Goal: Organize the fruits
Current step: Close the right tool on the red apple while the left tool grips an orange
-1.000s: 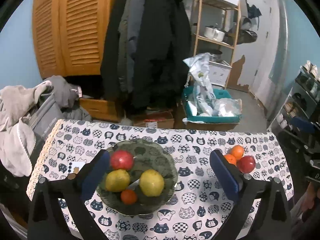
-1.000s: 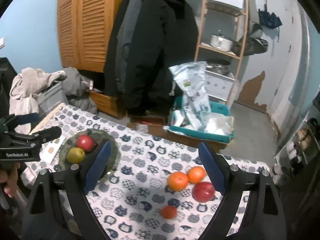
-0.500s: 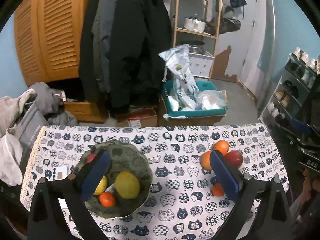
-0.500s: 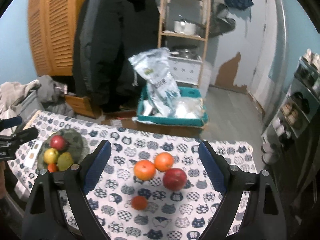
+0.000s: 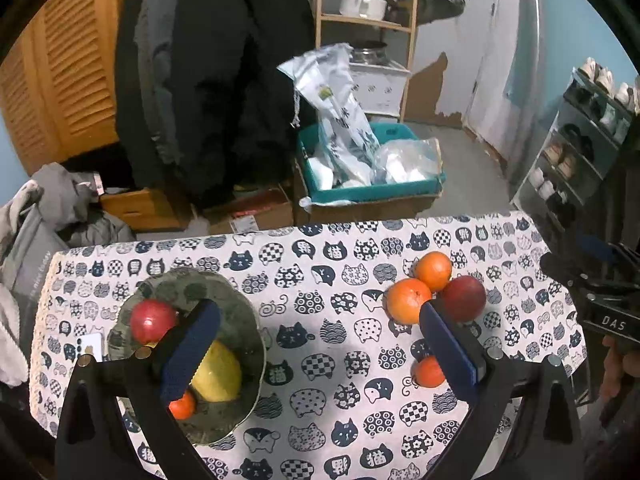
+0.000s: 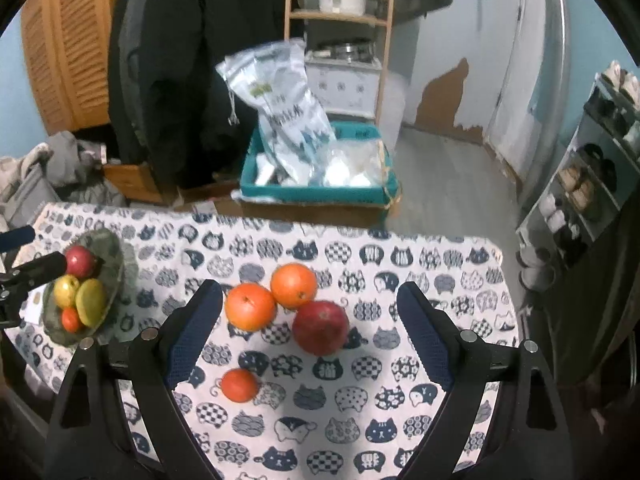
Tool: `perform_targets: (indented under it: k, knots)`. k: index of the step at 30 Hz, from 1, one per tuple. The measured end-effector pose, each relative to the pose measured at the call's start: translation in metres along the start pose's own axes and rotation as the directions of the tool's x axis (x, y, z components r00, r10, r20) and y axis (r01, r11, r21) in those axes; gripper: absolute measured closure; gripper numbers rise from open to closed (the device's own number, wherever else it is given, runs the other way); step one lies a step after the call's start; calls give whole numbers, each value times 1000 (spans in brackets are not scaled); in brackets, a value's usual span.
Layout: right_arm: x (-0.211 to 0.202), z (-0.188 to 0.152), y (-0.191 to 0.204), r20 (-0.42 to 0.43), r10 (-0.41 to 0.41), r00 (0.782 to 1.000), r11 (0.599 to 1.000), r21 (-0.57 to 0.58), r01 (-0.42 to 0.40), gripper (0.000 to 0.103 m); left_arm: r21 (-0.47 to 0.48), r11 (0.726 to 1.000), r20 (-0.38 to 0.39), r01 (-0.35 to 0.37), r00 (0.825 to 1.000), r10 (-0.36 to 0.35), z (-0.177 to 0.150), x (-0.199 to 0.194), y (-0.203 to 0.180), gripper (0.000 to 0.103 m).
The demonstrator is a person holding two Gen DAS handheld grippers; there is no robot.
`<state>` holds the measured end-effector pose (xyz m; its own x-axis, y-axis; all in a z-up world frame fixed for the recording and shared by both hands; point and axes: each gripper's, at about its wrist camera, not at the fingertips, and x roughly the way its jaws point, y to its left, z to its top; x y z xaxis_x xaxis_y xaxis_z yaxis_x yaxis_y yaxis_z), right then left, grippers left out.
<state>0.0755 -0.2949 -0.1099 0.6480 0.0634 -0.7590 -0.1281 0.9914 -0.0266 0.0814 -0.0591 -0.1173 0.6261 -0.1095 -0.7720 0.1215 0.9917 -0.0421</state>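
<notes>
Fruits: two oranges (image 6: 272,296), an apple (image 6: 320,327) and a tangerine (image 6: 239,385) lie on the tabletop (image 6: 400,400) beneath the released right claw (image 6: 308,332); left claw (image 5: 320,348) likewise released.

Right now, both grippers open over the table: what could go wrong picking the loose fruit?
1. The two oranges and the red apple sit bunched together; the right gripper closing on one may nudge the others and set them rolling.
2. The bowl already holds four fruits; another may spill out.
3. The left gripper hangs over the bowl and may clip its rim.
</notes>
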Motion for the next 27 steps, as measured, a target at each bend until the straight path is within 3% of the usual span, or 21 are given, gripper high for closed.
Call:
perform_targets:
  k: [11, 27]
  knots:
    - [71, -15, -16, -176, 31, 984, 997, 69, -19, 15, 39, 999, -102, -19, 995, 23, -6, 60, -16, 2]
    - [172, -45, -20, -387, 19, 922, 994, 104, 24, 15, 21, 1000, -222, -5, 975, 9, -21, 132, -23, 2]
